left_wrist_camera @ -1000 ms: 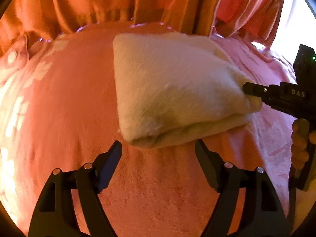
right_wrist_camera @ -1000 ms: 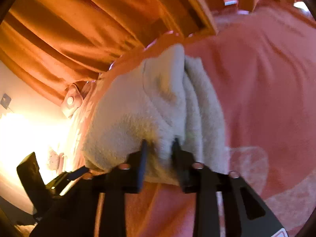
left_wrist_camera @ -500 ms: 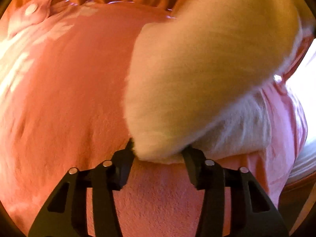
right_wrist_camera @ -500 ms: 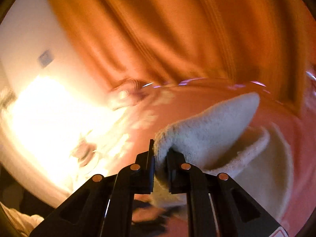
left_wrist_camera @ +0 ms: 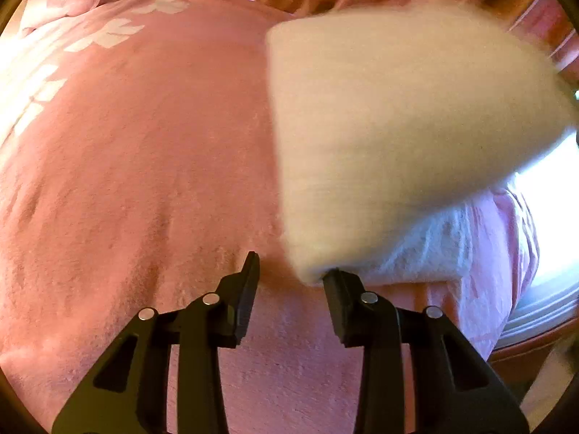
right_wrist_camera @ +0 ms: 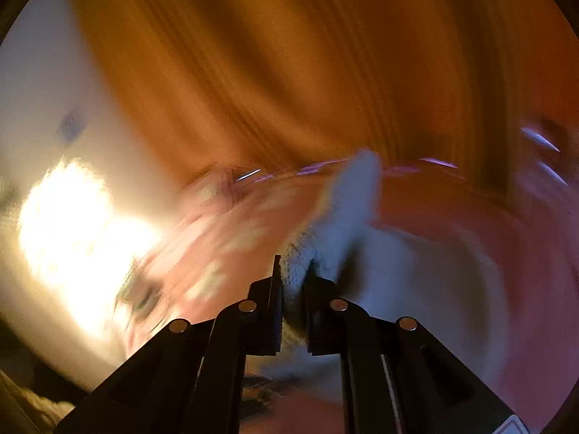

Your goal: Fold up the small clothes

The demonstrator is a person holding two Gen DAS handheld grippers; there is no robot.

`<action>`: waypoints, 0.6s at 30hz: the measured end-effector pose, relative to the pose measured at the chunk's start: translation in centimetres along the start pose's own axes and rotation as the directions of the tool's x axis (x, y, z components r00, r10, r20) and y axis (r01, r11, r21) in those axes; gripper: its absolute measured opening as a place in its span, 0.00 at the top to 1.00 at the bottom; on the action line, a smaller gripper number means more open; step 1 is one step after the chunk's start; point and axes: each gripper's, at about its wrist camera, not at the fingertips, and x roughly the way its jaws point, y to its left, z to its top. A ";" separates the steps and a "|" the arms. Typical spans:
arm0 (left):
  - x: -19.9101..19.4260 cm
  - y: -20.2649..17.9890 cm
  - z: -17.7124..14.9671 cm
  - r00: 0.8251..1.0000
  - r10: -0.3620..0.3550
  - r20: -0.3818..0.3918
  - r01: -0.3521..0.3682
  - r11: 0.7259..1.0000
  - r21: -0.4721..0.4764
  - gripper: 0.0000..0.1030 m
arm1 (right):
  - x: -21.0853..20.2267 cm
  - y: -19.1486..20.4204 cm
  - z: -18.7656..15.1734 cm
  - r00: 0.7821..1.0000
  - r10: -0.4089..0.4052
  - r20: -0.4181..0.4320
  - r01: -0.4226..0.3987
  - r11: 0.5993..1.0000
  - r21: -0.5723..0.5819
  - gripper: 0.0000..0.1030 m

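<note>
A cream fluffy cloth (left_wrist_camera: 391, 137) is lifted off the pink blanket (left_wrist_camera: 144, 181) on its right side; its lower layer (left_wrist_camera: 427, 253) still rests on the blanket. My left gripper (left_wrist_camera: 291, 267) is open just in front of the cloth's near corner, the right finger touching it, nothing between the jaws. In the blurred right wrist view my right gripper (right_wrist_camera: 294, 275) is shut on a corner of the cloth (right_wrist_camera: 343, 217) and holds it raised above the blanket.
Orange curtains (right_wrist_camera: 289, 72) hang behind the bed. The pink blanket has white patterns at the far left (left_wrist_camera: 43, 83). The bed's right edge (left_wrist_camera: 521, 289) drops off toward a bright window. A bright lamp glare (right_wrist_camera: 72, 224) fills the left of the right wrist view.
My right gripper has lifted the cloth's corner up and swung it over. My left gripper came up to the near corner, narrowed on it, then opened wider; the corner is free.
</note>
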 end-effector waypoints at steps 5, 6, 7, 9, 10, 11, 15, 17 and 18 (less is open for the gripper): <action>0.7 -0.9 -0.3 1.000 0.026 -0.003 -0.026 0.998 0.054 0.65 | 3.3 -11.5 -10.6 0.972 -0.059 -0.228 0.117 0.961 0.251 0.93; 0.6 -1.4 -0.3 0.999 0.048 -0.005 -0.047 0.996 0.077 0.66 | 2.6 -11.6 -10.6 0.979 -0.039 -0.198 0.092 0.959 0.267 0.93; 0.3 -1.7 -0.4 0.999 0.049 -0.011 -0.048 0.995 0.088 0.67 | 1.9 -11.3 -10.0 0.983 -0.046 -0.180 0.093 0.961 0.262 0.89; -0.8 -2.4 -0.3 0.999 0.041 -0.011 -0.039 0.993 0.107 0.67 | 0.5 -10.5 -8.2 0.989 -0.075 -0.124 0.102 0.967 0.235 0.78; -1.4 -3.0 -0.2 0.999 0.035 -0.001 -0.034 0.992 0.122 0.67 | -0.1 -10.2 -7.2 0.992 -0.084 -0.099 0.104 0.971 0.215 0.76; -2.2 -3.4 -0.1 0.999 0.030 0.012 -0.031 0.990 0.138 0.66 | -0.5 -10.1 -6.3 0.993 -0.087 -0.076 0.101 0.974 0.202 0.75; -5.1 -5.0 0.9 0.998 -0.020 0.064 0.008 0.984 0.180 0.51 | 1.1 -10.4 -3.2 0.994 -0.088 -0.064 0.098 0.979 0.178 0.58; -5.0 -5.6 2.0 0.994 -0.053 0.092 0.035 0.982 0.183 0.38 | 3.8 -10.0 -2.5 0.990 -0.084 -0.114 0.102 0.982 0.162 0.55; -5.1 -6.2 2.4 0.992 -0.060 0.109 0.038 0.981 0.190 0.38 | 5.4 -10.2 -2.4 0.987 -0.070 -0.146 0.094 0.982 0.164 0.53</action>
